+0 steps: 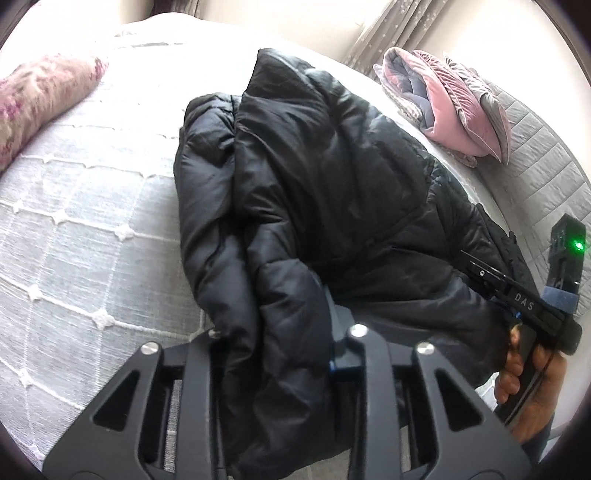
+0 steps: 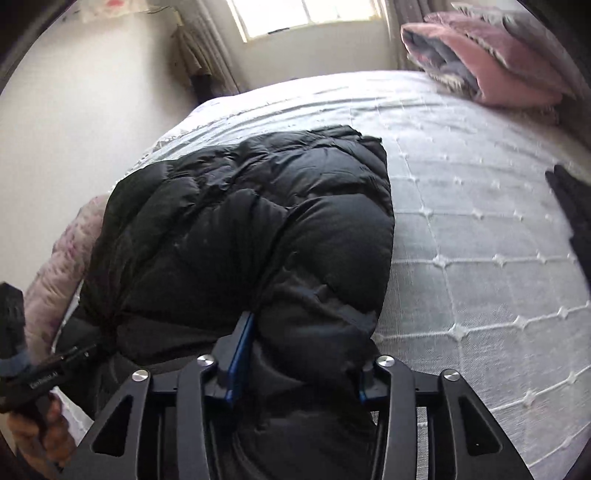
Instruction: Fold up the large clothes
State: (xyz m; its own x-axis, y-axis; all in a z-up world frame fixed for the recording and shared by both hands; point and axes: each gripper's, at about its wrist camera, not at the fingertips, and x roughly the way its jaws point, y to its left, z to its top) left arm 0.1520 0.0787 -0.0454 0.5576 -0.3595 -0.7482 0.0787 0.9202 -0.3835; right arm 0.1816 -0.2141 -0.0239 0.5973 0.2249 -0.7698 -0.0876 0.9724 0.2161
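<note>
A black puffer jacket (image 1: pixel 314 177) lies bunched and partly folded on the white quilted bed (image 1: pixel 74 206). My left gripper (image 1: pixel 273 332) is shut on a thick fold of the jacket's near edge; the fabric fills the gap between the fingers and hides the left one. My right gripper (image 2: pixel 299 354) is likewise shut on the jacket (image 2: pixel 240 221), with puffy fabric bulging between its blue-edged fingers (image 2: pixel 242 354). The right gripper's body (image 1: pixel 524 302) and the hand holding it show at the right of the left wrist view. The left gripper's handle (image 2: pixel 40 376) shows at the lower left of the right wrist view.
A folded pink and grey quilt (image 1: pixel 454 107) lies at the bed's far side, also in the right wrist view (image 2: pixel 491 62). A pink floral pillow (image 1: pixel 40 96) rests at the other end. A window (image 2: pixel 306 14) and curtains (image 2: pixel 207 48) stand beyond the bed. A dark object (image 2: pixel 572 221) lies at the right edge.
</note>
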